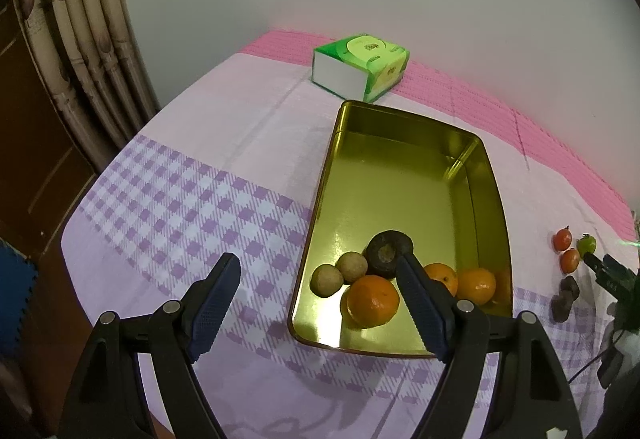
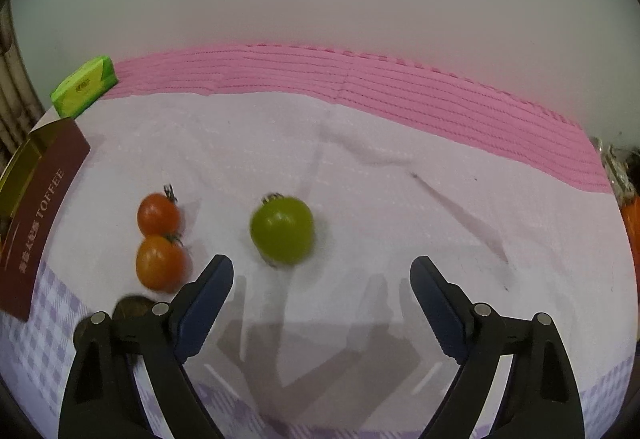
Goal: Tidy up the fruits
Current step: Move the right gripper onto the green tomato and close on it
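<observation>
Fruit sorting under way: tin (image 1: 486,175) part filled, tomatoes still on the cloth (image 2: 360,199).

The left gripper (image 1: 320,279) is hanging spread and empty over the tin's near end, where oranges (image 1: 373,301) and brown fruit (image 1: 351,266) are lying gathered. The right gripper (image 2: 322,279) is standing spread, pinching nothing, facing the green tomato (image 2: 282,230) just ahead, judged its next pick; two red tomatoes (image 2: 160,239) are touching nearby.
</observation>
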Motion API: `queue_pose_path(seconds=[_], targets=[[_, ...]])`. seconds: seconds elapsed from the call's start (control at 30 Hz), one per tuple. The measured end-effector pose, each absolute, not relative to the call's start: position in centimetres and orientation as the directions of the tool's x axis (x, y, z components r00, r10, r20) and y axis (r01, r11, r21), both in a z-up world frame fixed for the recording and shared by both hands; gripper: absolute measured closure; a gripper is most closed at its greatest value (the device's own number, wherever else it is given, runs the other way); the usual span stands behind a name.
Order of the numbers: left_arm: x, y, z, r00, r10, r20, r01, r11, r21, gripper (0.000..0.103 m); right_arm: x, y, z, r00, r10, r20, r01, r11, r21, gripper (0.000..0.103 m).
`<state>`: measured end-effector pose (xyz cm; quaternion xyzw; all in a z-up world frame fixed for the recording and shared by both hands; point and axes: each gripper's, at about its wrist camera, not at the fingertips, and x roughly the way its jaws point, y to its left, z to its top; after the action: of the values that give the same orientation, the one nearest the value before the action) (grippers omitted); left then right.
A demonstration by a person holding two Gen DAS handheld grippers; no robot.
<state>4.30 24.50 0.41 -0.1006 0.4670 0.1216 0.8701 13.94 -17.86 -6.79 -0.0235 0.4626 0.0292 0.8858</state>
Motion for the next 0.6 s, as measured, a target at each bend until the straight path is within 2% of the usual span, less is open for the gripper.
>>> queue_pose_path(seconds=[0.3,0.43,0.6], targets=[[4.4,24.8,0.2,0.54,0.119,-0.833,-0.31,0.948,-0.065,0.026,15.6,-17.2,-7.9,0.546,0.051,-0.836,-0.067,0.998,0.017,0.037],[4.5,24.9,0.0,0.537,0.115,-0.835,-0.31,0.948,-0.069,0.026,16.0,-16.9,-8.2,0.545,0.054,-0.837,-0.075,0.997,0.016,0.049],[4.5,25.0,-0.1,0.532,0.12,-0.838,-0.317,0.946,-0.065,0.026,16.1,-16.6,-8.5,0.546,0.041,-0.837,-0.071,0.998,0.003,0.054]])
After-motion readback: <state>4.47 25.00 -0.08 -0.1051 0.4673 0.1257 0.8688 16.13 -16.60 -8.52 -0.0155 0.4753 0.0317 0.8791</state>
